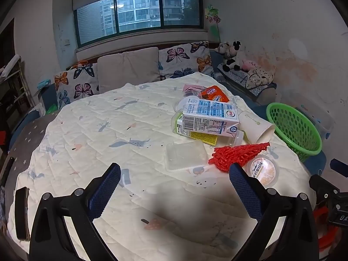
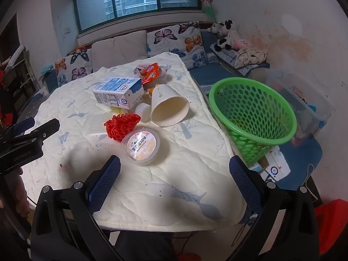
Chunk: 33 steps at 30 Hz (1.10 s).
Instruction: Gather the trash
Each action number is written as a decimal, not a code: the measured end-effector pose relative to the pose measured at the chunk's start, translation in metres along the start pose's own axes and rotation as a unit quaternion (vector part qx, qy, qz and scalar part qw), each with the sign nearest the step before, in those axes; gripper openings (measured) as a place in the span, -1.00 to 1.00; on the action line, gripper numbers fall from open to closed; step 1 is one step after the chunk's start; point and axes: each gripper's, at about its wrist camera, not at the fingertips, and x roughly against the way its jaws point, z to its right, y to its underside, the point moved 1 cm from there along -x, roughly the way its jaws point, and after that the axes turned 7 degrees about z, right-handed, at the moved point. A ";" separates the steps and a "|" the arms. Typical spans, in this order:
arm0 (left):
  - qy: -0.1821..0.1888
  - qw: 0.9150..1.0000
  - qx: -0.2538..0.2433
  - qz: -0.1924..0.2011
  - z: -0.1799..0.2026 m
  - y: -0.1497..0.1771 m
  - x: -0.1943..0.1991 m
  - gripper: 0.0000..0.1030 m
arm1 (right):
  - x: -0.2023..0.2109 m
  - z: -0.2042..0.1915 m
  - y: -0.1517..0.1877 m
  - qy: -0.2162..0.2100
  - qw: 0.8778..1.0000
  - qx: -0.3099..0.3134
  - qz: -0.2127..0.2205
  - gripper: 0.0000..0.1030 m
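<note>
Trash heap on quilt-covered counter (image 1: 87,130): blue-white milk carton (image 1: 208,117), white paper cup (image 2: 168,106), red foam net (image 2: 120,126), lidded round plastic tub (image 2: 141,145). Green perforated plastic basket (image 2: 252,117) beside counter. Left tool (image 1: 175,181), right tool (image 2: 175,174): both spread wide, holding nothing.

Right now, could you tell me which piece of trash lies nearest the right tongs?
The round jelly cup with the sealed printed lid, just ahead of the right tongs; the red foam net and paper cup lie farther back.

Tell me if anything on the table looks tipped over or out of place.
Yes. The paper cup lies on its side, mouth open toward the camera. The milk carton also lies flat, resting on a bottle. The green basket beside the table is tilted. No spill shows.
</note>
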 end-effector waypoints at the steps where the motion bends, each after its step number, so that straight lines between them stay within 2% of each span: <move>1: 0.000 1.000 0.000 0.000 0.000 0.000 0.000 0.88 | 0.000 0.000 0.000 0.000 1.000 0.000 0.000 0.92; 33: 0.001 1.000 0.004 -0.004 0.000 0.000 -0.004 0.88 | -0.008 -0.005 0.001 -0.005 1.000 0.002 -0.008 0.92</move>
